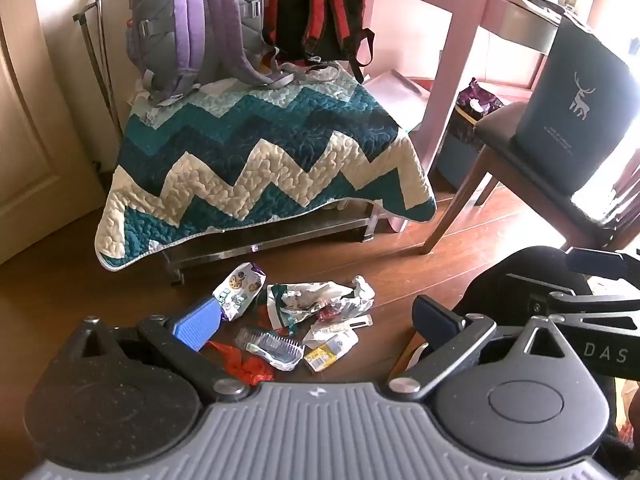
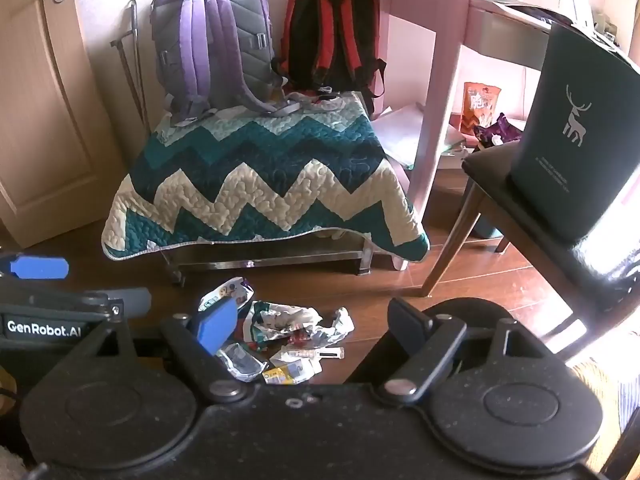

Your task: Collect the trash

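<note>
A pile of trash lies on the wooden floor in front of a low bench: a cookie wrapper, a crumpled foil wrapper, a clear plastic tray, a yellow packet and a red wrapper. My left gripper hangs open above the pile, tilted downward, with nothing between its fingers. My right gripper hovers beside it on the right, also open and not holding anything. Neither touches the trash.
A zigzag quilt covers the bench, with a purple backpack and a red backpack on it. A pink desk leg, a bin under the desk and a chair carrying a dark deer-print bag stand to the right. A door is at left.
</note>
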A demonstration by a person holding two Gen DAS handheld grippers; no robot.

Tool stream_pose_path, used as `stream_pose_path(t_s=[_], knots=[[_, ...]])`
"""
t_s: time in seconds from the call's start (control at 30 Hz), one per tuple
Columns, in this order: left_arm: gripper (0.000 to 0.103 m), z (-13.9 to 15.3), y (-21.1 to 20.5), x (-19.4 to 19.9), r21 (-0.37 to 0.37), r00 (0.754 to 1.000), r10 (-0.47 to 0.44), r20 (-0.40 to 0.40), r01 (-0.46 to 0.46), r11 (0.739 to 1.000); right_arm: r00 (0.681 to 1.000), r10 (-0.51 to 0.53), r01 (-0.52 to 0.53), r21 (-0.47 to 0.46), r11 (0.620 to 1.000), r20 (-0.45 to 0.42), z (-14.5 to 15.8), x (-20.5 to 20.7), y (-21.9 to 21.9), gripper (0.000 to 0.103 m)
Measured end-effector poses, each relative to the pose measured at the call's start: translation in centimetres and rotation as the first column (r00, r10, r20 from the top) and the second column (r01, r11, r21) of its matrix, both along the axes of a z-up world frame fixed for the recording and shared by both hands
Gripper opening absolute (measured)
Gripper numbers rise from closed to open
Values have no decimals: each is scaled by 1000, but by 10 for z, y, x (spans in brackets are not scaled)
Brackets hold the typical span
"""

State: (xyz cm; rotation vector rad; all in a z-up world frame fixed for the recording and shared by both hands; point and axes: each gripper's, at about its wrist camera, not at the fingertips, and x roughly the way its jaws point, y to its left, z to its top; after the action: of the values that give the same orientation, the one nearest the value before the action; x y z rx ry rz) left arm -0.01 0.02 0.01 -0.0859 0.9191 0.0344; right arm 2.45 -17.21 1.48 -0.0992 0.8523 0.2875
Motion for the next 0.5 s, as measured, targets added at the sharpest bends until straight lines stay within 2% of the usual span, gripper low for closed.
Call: stream_pose_path(t_s=[0.5], knots=[[103,0,0,0,11,1000,1,-5,-1,1000,1000,-1,1,0,1000,6,0,0,1,82]])
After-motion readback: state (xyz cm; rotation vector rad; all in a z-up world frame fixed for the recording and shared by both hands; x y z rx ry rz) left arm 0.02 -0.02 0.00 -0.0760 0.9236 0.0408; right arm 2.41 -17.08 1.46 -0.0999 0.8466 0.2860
